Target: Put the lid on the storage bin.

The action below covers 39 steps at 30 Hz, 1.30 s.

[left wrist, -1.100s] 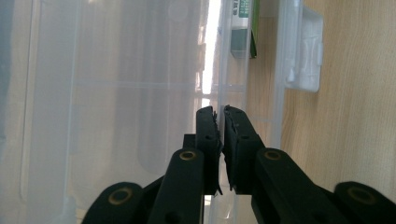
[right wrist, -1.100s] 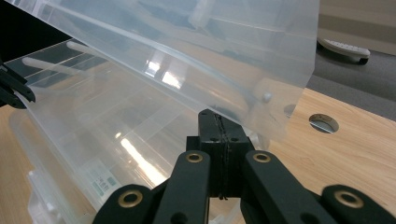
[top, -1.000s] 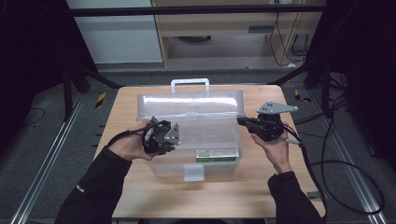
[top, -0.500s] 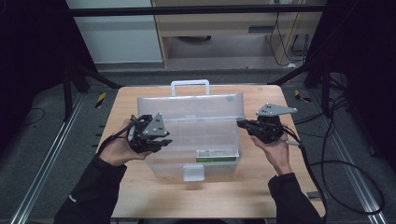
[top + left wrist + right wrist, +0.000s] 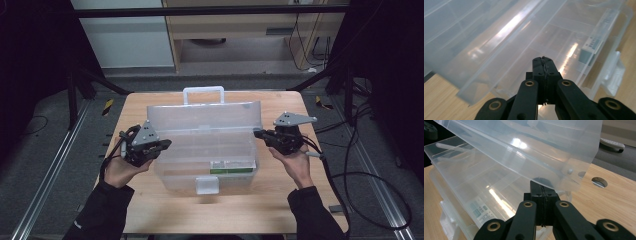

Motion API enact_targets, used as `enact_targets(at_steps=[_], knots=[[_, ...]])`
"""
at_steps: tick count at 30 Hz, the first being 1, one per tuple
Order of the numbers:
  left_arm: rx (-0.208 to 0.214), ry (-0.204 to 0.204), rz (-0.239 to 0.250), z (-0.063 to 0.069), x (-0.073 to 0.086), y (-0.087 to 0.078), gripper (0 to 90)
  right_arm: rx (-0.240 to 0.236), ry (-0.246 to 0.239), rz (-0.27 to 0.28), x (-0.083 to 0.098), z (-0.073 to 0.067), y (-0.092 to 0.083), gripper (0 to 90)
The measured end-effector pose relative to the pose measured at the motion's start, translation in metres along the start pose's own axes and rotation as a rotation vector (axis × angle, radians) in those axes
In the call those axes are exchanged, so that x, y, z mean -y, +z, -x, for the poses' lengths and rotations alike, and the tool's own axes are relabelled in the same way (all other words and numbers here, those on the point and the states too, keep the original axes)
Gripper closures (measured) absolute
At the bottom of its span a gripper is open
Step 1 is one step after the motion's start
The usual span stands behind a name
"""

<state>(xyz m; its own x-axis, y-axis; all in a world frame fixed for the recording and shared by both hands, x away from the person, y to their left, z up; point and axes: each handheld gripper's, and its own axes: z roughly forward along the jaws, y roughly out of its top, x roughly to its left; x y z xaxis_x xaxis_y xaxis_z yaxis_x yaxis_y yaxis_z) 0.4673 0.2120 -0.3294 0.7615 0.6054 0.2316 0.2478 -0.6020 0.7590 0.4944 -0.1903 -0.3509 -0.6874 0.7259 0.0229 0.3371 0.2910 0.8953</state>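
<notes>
Plainly shut, left gripper [image 5: 161,145], pads pressed flat together with nothing between them in the left gripper view [image 5: 543,65]; jaws just closed, empty. Sits left of centre in the high view, tips at the left end of the clear plastic organizer box [image 5: 205,160], cradled in the left hand [image 5: 122,167].

Likewise shut, right gripper [image 5: 258,134], right of centre in the high view, held up by the right hand [image 5: 295,162], grey three-cornered plate [image 5: 294,119] on top. Tips meet at the right end of the box, just below the lower corner of the raised lid [image 5: 524,150] in the right gripper view [image 5: 541,187]; contact with the lid not clear.

Centre of the high view: organizer box on the wooden table [image 5: 280,200], lid [image 5: 205,117] standing open and tilted back, white carry handle [image 5: 203,92] above it at the far edge. White latch [image 5: 207,184] at the near front edge, green-and-white label [image 5: 231,167] along the front wall. Inner dividers faintly visible through the plastic [image 5: 564,37].

Beyond the table, grey floor, black cables [image 5: 370,180] at the right.
</notes>
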Motion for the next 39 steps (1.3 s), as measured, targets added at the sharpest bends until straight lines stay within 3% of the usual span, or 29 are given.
enact_targets(at_steps=[10,23,27,39], knots=[[-0.060,-0.052,0.001,-0.009,0.015,-0.002,89.3,0.003,-0.002,-0.005,0.002,-0.002,-0.001,90.0],[-0.095,-0.122,0.006,-0.019,0.032,-0.012,89.4,0.003,-0.006,-0.009,0.006,-0.003,-0.001,90.0],[-0.090,-0.148,0.008,-0.021,0.037,-0.013,89.4,0.005,-0.008,-0.013,0.007,-0.005,-0.001,90.0],[-0.093,-0.165,0.000,-0.021,0.047,-0.011,89.4,0.017,-0.041,-0.058,0.018,-0.012,-0.003,90.0]])
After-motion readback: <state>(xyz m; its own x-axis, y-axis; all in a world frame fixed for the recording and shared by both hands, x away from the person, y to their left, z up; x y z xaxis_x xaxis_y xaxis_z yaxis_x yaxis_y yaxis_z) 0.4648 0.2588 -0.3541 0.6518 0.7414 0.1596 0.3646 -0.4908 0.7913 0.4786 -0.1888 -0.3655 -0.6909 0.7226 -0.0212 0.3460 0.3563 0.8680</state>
